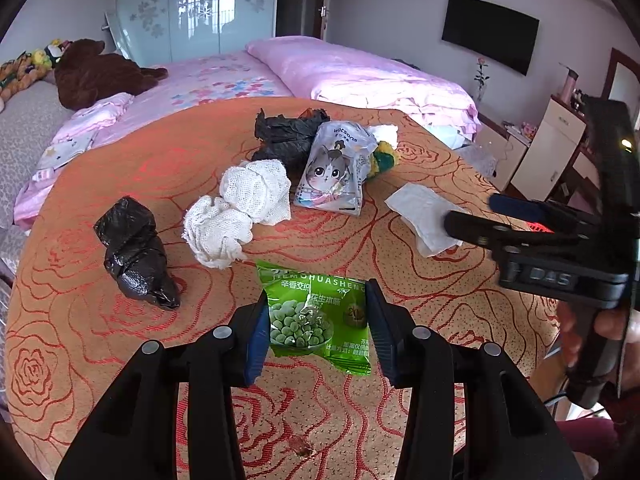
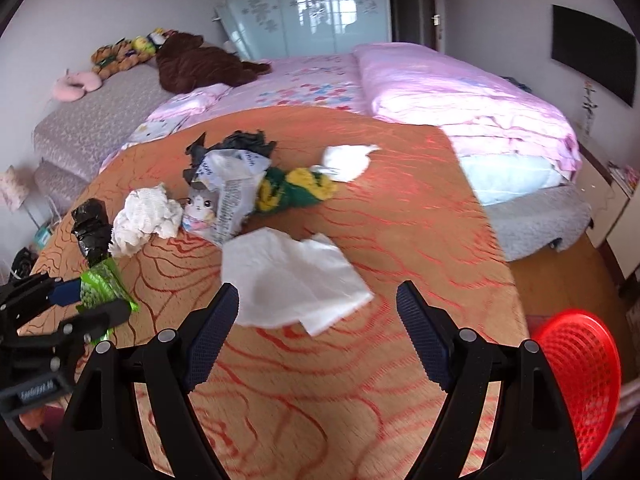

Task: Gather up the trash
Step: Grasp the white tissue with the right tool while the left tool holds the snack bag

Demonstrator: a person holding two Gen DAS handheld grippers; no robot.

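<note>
While the left gripper (image 1: 318,322) pinches the green snack packet (image 1: 320,312) between its blue pads, lifted just above the orange rose-patterned cloth (image 1: 120,360), the right gripper (image 2: 318,336) hangs with its jaws wide and nothing between them, over a flat white tissue (image 2: 288,280). Farther back on the cloth lie a crumpled white rag (image 1: 240,208), a black bag (image 1: 134,254), a cat-print pouch (image 1: 336,172) and a second black bag (image 1: 286,136). A red basket (image 2: 580,380) sits at the cloth's right edge.
</note>
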